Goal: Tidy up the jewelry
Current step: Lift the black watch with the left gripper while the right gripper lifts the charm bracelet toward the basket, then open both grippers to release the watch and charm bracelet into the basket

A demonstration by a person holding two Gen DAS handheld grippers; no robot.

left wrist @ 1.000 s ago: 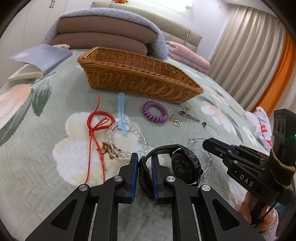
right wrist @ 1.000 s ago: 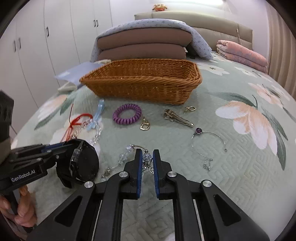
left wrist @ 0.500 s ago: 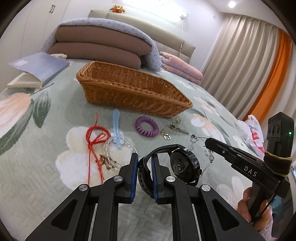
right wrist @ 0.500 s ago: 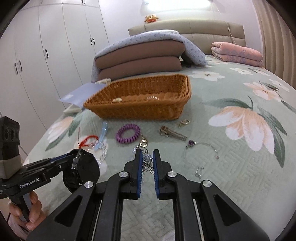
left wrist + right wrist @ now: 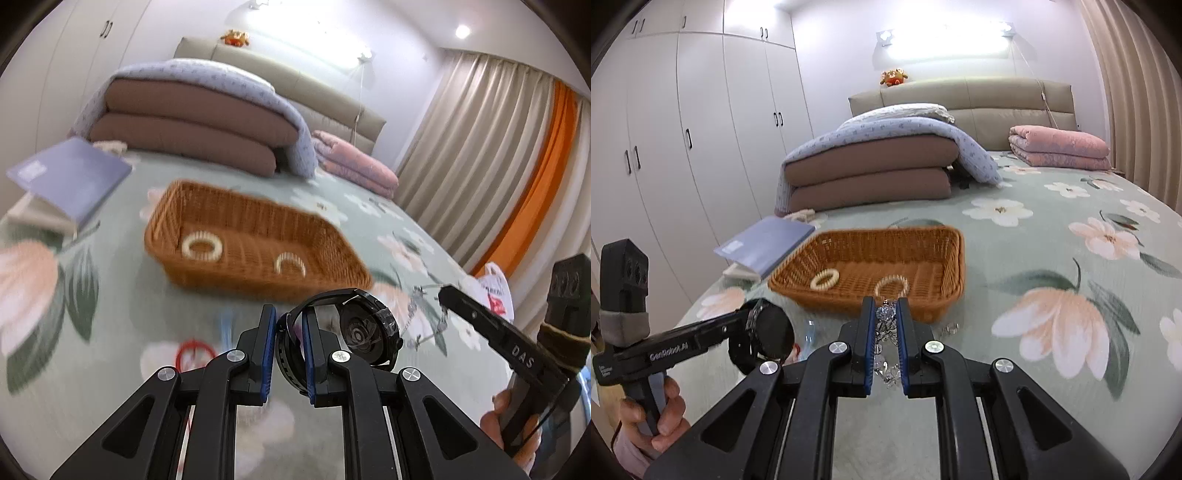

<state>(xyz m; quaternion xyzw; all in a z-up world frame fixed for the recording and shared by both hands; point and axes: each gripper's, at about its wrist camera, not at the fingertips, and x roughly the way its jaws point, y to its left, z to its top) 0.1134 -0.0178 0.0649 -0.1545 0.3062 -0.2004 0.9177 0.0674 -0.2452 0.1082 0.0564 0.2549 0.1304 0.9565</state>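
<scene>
Both grippers are carrying jewelry above the bed toward the woven wicker basket (image 5: 871, 273): left gripper (image 5: 289, 332) clamping a black wristwatch (image 5: 354, 328), right gripper (image 5: 886, 325) pinching a clear crystal-bead bracelet (image 5: 885, 328); next likely comes release over the basket.

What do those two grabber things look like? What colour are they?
Both are black. The left gripper and right gripper each have two flat fingers with blue pads, silver screws, and triangle holes in the arms. White letters say GenRobot.AI on the left one and DAS on the right one. Each has a black camera box on top with a fuzzy band.
</scene>
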